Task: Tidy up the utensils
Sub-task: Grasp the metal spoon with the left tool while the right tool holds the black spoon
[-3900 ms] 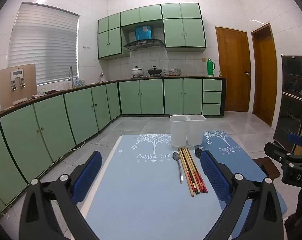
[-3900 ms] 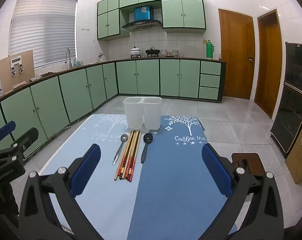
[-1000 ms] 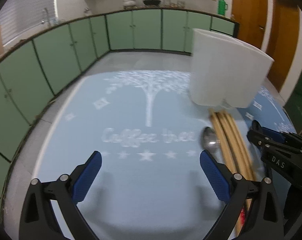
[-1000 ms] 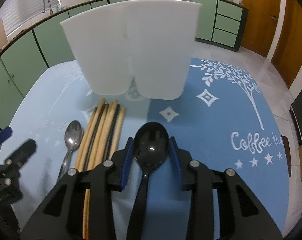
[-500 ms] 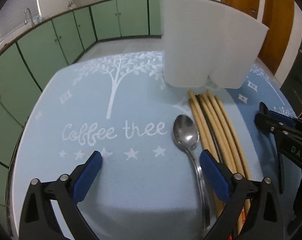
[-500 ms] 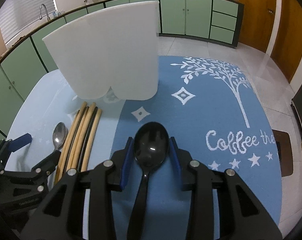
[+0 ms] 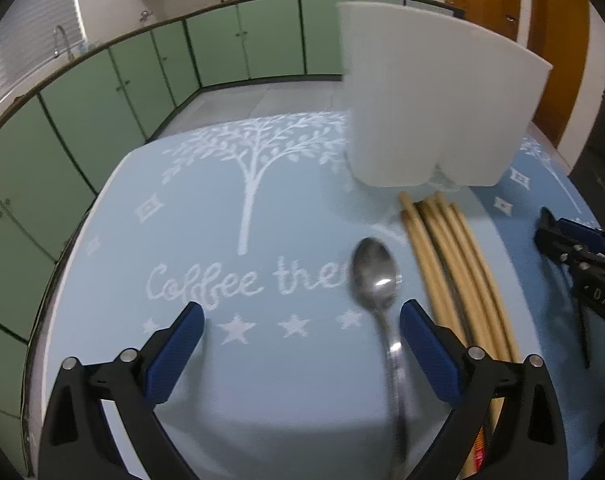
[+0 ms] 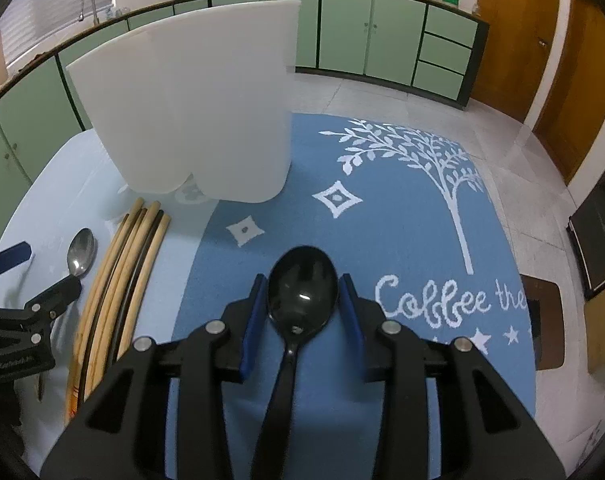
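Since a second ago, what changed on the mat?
The right gripper has loosened: its jaws are opening off the black spoon, which lies between them. The left gripper, wide open, has shifted toward the metal spoon. Chopsticks and holder unchanged.

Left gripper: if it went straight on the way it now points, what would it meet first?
Probably the blue tablecloth, near its "Coffee tree" lettering: the open left gripper points down at bare cloth. The metal spoon lies just right of centre; depth is unclear.

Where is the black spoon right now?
In the right wrist view, the black spoon lies on the dark blue mat between the opening fingers of the right gripper, right of the chopsticks.
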A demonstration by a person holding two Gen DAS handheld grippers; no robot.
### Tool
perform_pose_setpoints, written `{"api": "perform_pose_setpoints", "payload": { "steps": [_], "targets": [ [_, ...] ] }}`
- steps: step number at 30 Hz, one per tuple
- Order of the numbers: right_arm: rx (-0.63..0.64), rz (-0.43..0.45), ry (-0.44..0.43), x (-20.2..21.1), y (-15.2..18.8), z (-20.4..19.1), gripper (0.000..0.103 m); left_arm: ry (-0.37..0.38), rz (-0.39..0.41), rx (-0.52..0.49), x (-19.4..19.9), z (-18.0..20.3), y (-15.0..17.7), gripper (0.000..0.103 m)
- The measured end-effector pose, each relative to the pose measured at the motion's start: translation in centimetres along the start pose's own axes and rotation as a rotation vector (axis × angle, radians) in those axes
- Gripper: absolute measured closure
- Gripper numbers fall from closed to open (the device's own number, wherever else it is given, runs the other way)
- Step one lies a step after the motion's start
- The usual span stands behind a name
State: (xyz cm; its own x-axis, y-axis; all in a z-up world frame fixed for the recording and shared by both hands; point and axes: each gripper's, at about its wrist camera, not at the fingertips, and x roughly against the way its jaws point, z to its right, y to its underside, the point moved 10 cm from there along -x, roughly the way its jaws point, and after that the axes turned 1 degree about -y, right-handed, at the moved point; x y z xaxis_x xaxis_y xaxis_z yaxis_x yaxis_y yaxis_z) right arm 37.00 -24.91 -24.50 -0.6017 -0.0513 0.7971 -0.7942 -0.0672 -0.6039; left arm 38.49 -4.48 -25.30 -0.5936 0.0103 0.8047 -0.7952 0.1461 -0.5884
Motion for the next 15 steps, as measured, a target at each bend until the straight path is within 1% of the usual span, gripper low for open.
{"api": "perform_pose_setpoints", "payload": {
  "steps": [2,5,10,12,15],
  "targets": [
    [-0.013,-0.001,-0.013,0.2,-0.1,0.2,0.054,0.011,0.004,0.005,-0.2,0.4,-0.4,0.007],
    [-0.037,-0.007,-0.03,0.3,-0.4,0.9,0.053,-0.007,0.002,0.003,-0.5,0.7,-1.3,0.007],
    [-0.079,-0.033,-0.073,-0.1,-0.7,0.8,0.053,-0.018,-0.009,0.02,-1.4,0.7,-2.1,0.007],
    [-0.087,-0.044,-0.086,-0.2,-0.8,0.5,0.053,-0.017,-0.022,0.018,-1.9,0.8,-2.2,0.01],
    [-0.089,-0.059,-0.089,-0.4,-0.8,0.2,0.053,0.01,-0.029,0.035,-2.1,1.0,-2.1,0.016]
  ]
}}
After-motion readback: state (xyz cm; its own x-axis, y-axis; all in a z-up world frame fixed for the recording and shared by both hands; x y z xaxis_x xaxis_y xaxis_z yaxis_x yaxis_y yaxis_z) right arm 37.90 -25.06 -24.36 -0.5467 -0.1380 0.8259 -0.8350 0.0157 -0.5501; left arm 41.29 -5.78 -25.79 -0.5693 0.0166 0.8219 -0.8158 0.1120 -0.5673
